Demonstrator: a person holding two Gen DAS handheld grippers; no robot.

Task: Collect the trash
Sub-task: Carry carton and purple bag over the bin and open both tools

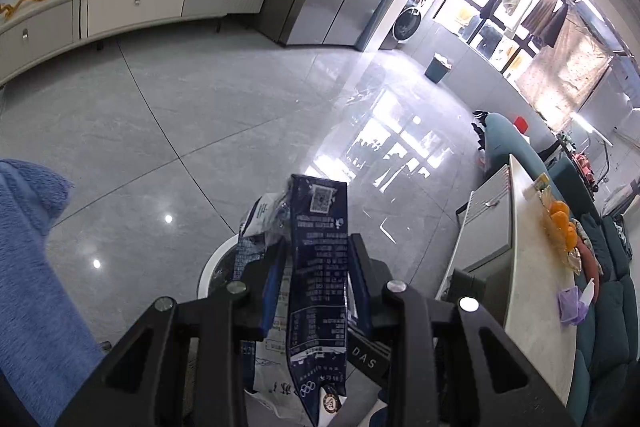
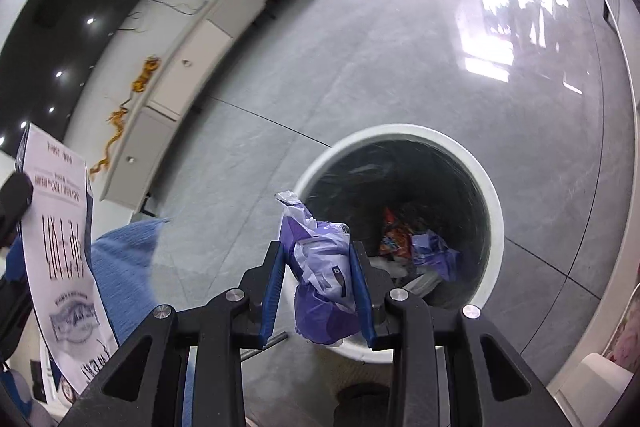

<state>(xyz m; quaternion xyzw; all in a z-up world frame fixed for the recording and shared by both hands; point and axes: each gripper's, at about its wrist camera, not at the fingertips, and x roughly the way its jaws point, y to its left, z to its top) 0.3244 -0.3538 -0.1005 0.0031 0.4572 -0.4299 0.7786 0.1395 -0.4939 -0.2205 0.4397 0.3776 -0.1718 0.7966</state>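
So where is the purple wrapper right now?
In the right wrist view, the purple wrapper is pinched in the right gripper, just over the near rim of the white trash bin on the grey floor.

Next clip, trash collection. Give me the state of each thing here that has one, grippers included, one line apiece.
Left gripper: shut on the carton.
Carton: flattened, held upright between the pads.
Right gripper: shut on the wrapper.
Wrapper: crumpled, held over the near rim of the bin.
Bin: open, lined dark, partly filled with wrappers.
Drawers: closed.
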